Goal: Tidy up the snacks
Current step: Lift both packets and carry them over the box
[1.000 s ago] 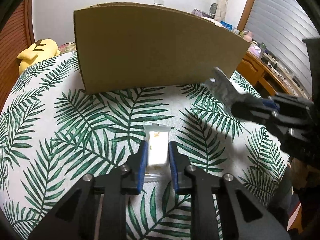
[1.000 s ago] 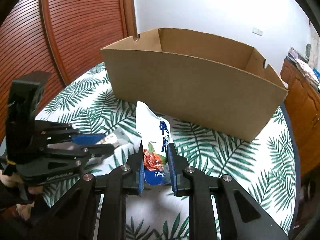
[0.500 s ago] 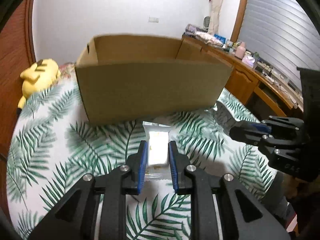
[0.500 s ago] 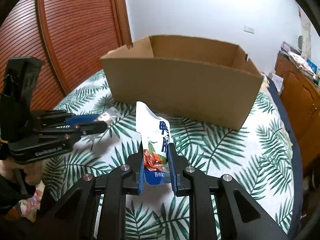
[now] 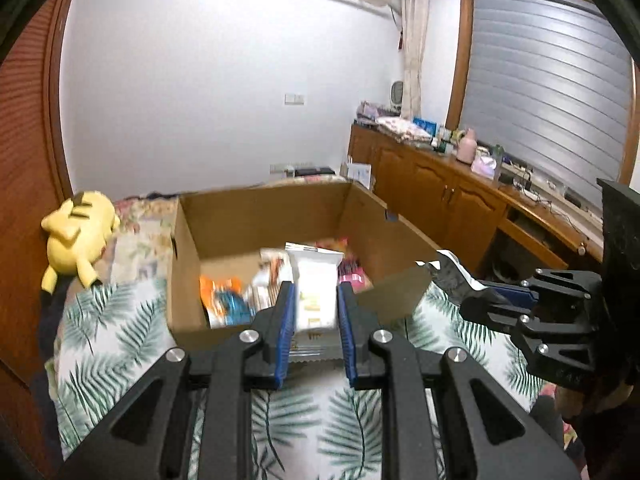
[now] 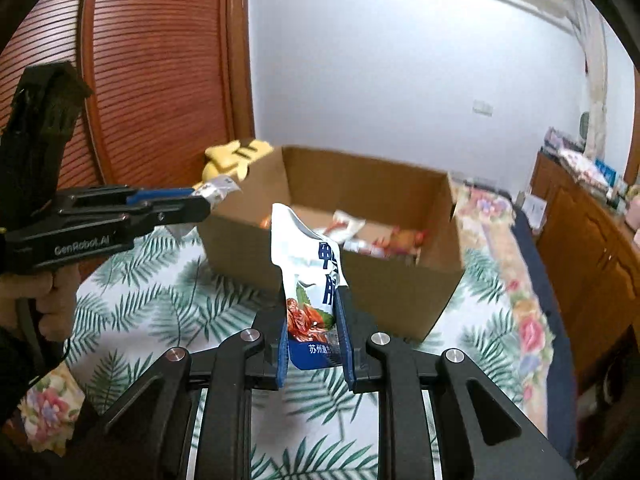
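The left gripper pinches a white packet, held in the air just before the near wall of the open box. The right gripper pinches a white and blue pouch by its lower end, upright, also in the air short of the box. Several snacks lie inside the box. The box stands on a leaf-print cloth. A yellow plush lies beyond the box's left end.
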The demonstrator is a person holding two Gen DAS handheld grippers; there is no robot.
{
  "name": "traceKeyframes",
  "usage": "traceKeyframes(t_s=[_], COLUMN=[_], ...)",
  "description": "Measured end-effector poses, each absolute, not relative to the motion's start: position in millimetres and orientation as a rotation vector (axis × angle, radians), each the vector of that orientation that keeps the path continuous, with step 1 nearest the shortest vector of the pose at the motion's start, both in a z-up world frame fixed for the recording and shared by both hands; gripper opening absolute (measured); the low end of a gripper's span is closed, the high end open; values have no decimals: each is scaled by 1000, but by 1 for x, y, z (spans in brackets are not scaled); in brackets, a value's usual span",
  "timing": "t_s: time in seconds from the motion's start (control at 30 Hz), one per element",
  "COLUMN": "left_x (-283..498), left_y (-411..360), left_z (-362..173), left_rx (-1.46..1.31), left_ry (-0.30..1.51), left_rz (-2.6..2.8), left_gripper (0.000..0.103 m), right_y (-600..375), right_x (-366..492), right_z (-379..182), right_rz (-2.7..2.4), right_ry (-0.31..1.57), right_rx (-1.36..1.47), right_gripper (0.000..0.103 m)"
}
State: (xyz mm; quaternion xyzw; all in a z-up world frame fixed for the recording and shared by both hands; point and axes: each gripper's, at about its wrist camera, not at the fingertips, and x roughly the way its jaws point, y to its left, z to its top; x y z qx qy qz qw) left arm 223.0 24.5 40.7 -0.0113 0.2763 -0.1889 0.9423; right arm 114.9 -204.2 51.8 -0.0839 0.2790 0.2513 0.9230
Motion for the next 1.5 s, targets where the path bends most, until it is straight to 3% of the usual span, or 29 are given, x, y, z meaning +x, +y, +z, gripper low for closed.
traceKeyframes(t_s=[0.47,1.5], left_x=[269,347], left_y=[24,7], left_z=[68,-15], left_rx=[29,54], left_ry=[524,787], left_rz=[-372,-327], left_gripper=[19,19], right_y=[-190,-175], right_x=[155,265], right_z=[96,14], right_rz=[517,498], right_ry=[476,715], right_rx=[-213,-211], right_gripper=[19,19])
